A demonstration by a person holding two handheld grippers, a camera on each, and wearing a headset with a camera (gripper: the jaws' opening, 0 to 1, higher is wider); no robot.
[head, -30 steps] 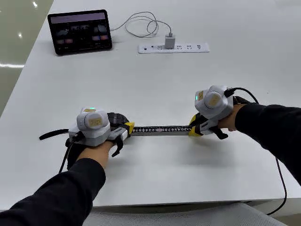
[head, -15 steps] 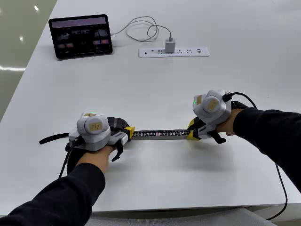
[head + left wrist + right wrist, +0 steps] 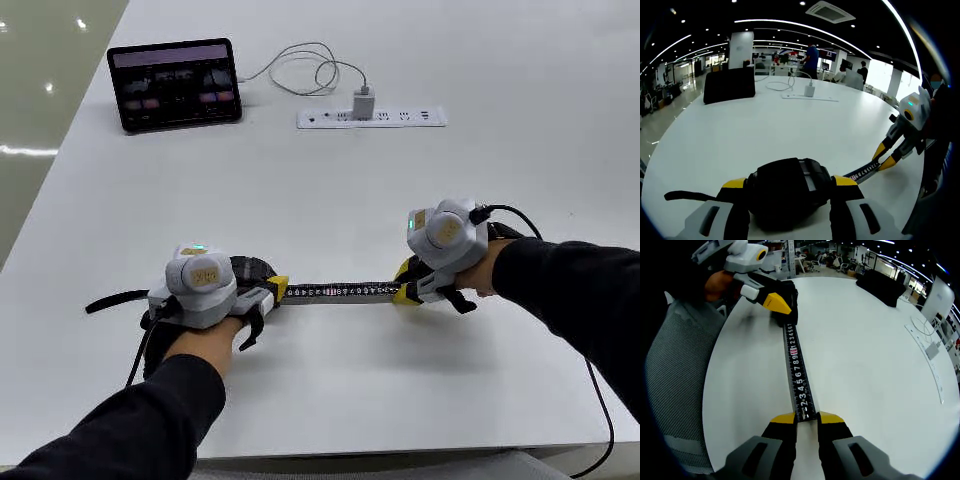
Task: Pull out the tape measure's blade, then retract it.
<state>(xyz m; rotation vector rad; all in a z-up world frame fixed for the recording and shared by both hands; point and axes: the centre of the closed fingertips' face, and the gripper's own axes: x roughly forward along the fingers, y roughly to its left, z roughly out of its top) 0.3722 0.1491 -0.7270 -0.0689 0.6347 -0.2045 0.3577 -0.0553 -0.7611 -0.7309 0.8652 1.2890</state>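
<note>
Rn we've got the left gripper (image 3: 267,290) w/ jaws clamped round the tape measure case (image 3: 787,197), sat on the desk (image 3: 350,210) near its front edge. Right gripper (image 3: 807,418) jaws are nearly shut, pinching the tip of the blade (image 3: 798,365), which is part out, flat betw the two. Mid-step imo. Next move prob needs a slow straight line along the blade, no kinks. Lots of bare desk to the right; tablet (image 3: 175,83) & power strip (image 3: 372,117) sit well apart at the back

The tape measure blade (image 3: 799,375) carries white numerals 2 to 9, a red-boxed mark, then 1 to 7. Text on the tablet (image 3: 176,83) screen is illegible.
</note>
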